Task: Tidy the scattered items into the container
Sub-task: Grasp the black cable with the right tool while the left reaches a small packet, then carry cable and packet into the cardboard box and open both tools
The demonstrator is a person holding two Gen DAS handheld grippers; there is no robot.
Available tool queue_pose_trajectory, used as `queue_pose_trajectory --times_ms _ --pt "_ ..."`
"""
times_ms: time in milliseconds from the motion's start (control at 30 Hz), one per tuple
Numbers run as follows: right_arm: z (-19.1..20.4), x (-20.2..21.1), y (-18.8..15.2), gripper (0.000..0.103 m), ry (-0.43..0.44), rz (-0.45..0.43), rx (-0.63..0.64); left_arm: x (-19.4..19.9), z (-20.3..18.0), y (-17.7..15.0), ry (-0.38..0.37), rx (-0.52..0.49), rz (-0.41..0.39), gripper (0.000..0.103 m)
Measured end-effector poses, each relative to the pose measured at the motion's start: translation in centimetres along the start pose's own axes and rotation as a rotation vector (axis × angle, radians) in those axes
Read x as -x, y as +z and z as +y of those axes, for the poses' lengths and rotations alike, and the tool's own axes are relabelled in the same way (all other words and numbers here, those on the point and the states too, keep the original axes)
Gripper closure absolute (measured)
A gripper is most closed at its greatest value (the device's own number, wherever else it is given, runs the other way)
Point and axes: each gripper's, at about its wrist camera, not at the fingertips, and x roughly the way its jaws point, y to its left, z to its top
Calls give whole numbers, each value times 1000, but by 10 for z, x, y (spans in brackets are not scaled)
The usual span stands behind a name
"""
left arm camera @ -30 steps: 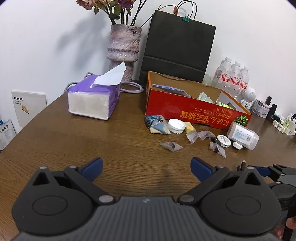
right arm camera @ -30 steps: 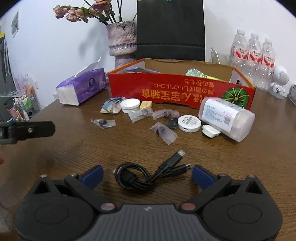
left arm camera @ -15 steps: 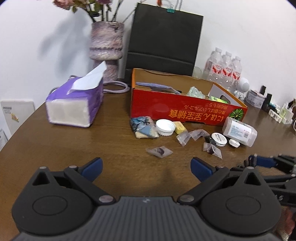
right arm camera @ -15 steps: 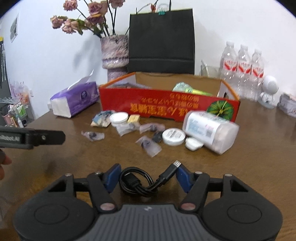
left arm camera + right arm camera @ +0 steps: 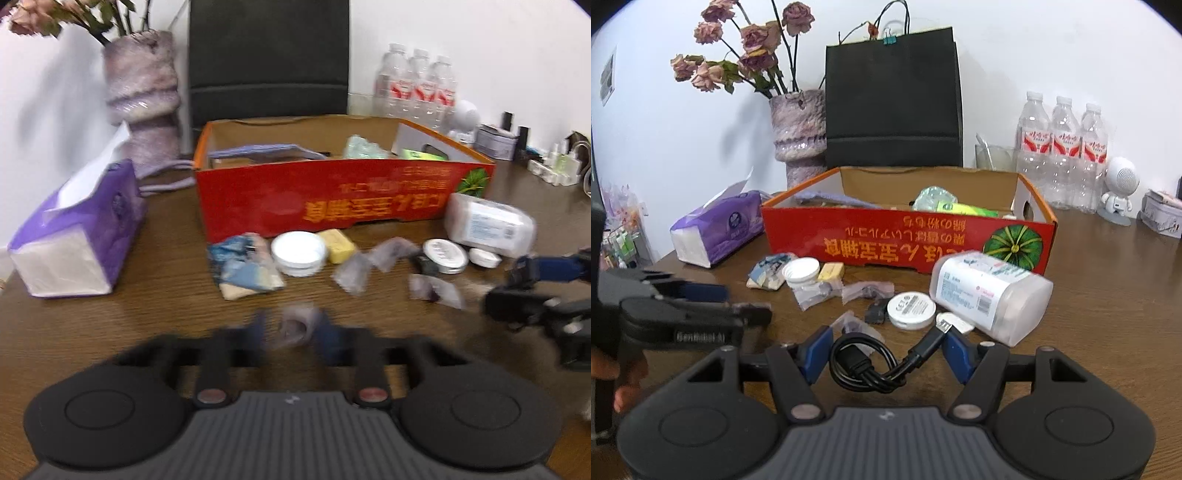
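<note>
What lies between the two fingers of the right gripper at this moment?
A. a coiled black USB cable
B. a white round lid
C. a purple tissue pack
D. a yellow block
A: in the right wrist view the coiled black USB cable sits between the blue pads of the right gripper, its plug by the right pad.

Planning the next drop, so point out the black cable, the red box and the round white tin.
black cable (image 5: 860, 363), right wrist view, on its coiled loop.
red box (image 5: 886, 236), right wrist view, on its front wall.
round white tin (image 5: 911, 309), right wrist view, on its lid.
</note>
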Motion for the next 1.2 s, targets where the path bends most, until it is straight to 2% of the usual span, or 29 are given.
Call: queue_pose_trajectory --times_ms 100,200,367,533,833,1000,1100,1200 --pt "-1 -1 -1 39 13 6 -8 8 -4 -6 17 -1 -10 87" --pt "-2 3 -1 39 21 -8 -18 15 -3 -4 -20 33 -27 87" --pt "-1 9 0 39 19 -26 -22 32 -9 0 -30 46 -87 87" --pt "0 16 10 39 24 -62 -21 47 -15 21 -63 68 -147 87" --pt "-8 20 79 39 -36 -200 -36 49 -24 84 -58 146 -304 87" --pt "-21 0 117 39 -105 -262 -74 30 -16 113 -18 273 -364 87" --pt "-30 -16 135 39 -141 -278 -95 10 -11 130 -15 339 -374 87" --pt "-36 -37 147 39 -156 -275 -90 -15 -9 140 27 343 -358 87"
